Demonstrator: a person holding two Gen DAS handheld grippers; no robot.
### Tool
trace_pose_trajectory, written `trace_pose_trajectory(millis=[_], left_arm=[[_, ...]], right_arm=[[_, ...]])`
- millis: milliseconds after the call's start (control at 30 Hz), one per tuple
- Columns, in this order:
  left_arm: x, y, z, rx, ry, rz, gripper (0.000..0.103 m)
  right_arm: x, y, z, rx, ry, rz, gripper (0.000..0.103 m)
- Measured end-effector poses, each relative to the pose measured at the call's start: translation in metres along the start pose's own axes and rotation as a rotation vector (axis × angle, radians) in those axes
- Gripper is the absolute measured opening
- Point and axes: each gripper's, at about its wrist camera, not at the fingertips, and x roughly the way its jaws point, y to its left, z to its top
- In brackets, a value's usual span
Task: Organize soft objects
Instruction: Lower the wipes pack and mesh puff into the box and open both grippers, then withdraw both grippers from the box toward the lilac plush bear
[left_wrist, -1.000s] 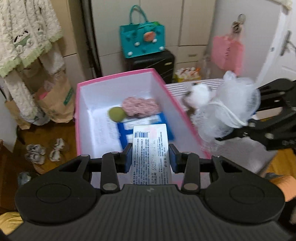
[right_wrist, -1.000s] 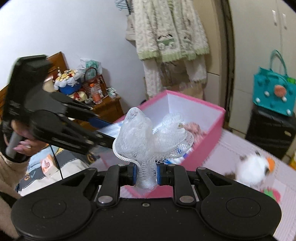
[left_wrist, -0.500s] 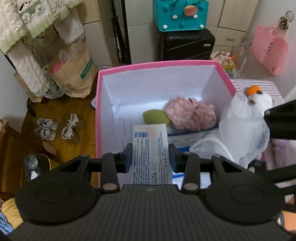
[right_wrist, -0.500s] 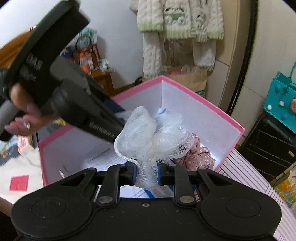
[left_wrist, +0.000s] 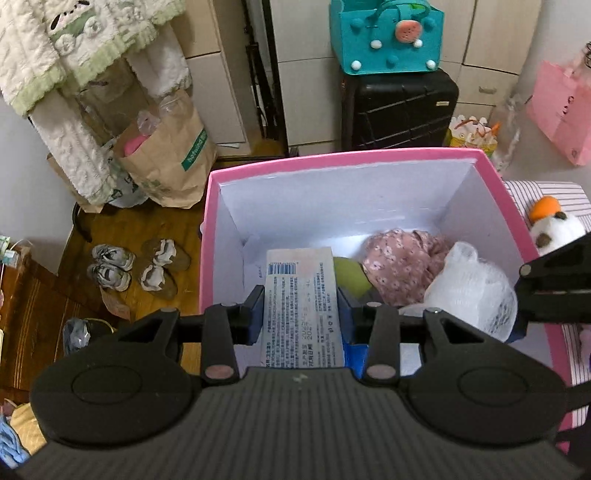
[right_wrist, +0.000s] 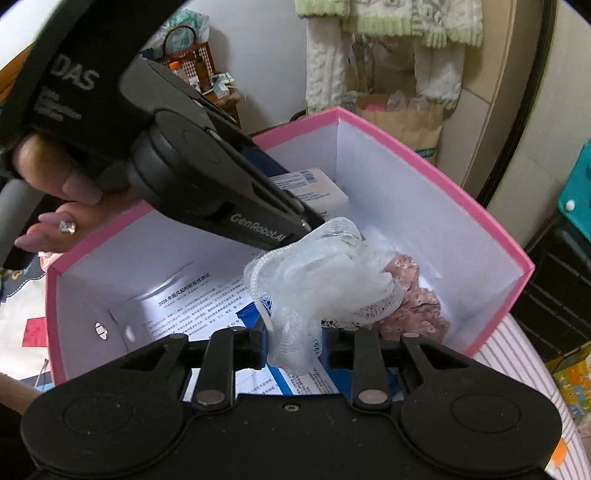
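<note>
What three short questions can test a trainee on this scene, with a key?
1. True or false: the pink box is empty.
2. What do the left tongs hold? A a white pack; B a green ball; C a shoe.
3. Fill in: the plush toy lies ___ the box.
Key: 1 false, a floral cloth lies inside; 2 A; 3 outside.
</note>
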Motion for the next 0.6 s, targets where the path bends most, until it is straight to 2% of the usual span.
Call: trace_pose_trajectory(millis=[67, 167, 333, 600], left_arm=[[0.0, 0.0, 0.0, -0.002, -0.01, 0.001, 0.043], [-0.005, 0.002, -0.002, -0.006, -0.026, -0.051, 0.048], [-0.022, -0.006, -0.008, 0.049, -0.097, 0.0, 0.048], [-0.053, -0.005, -0.021, 0.051, -0.132, -0.019, 0.049]], right_arm=[[0.005, -0.003, 0.001, 0.019, 0.014, -0.012, 0.035], [0.005, -0.009, 0.001, 0.051, 0.016, -0.034, 0.044], [-0.006, -0.003, 0.001, 0.061, -0.002, -0.055, 0.053], [-0.051, 0.019, -0.011, 0.062, -0.079, -0.122, 0.053]])
